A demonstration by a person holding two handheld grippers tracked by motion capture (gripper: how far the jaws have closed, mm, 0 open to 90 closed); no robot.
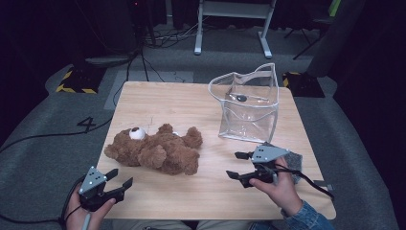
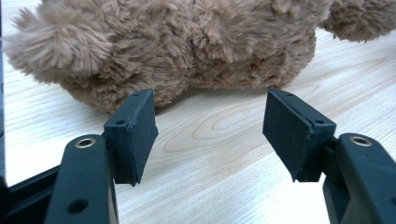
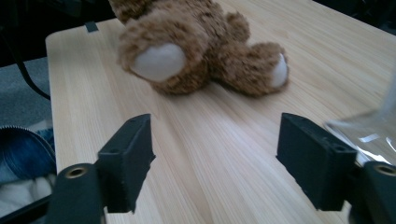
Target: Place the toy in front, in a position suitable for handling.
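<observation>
I count one brown teddy bear (image 1: pixel 155 149) lying on its side on the left half of the wooden table (image 1: pixel 201 191), one eye showing toward the far side. There is one clear plastic bag (image 1: pixel 249 103) standing upright at the far right of the table, well apart from the bear.

I have two grippers in play. My left gripper (image 1: pixel 119 180) sits at the near left edge, its jaws spread wide with nothing between them; in the left gripper view the bear's fur (image 2: pixel 187 46) lies just beyond the two pads (image 2: pixel 135 135), not touching them. My right gripper (image 1: pixel 238 165) is near the right side of the table, in front of the bag, pointing left toward the bear. Its jaws also stand wide apart and hold nothing. In the right gripper view I see the bear's two pale foot soles (image 3: pixel 161 60) farther off, and one corner of the bag (image 3: pixel 373 130) beside the right pad.
</observation>
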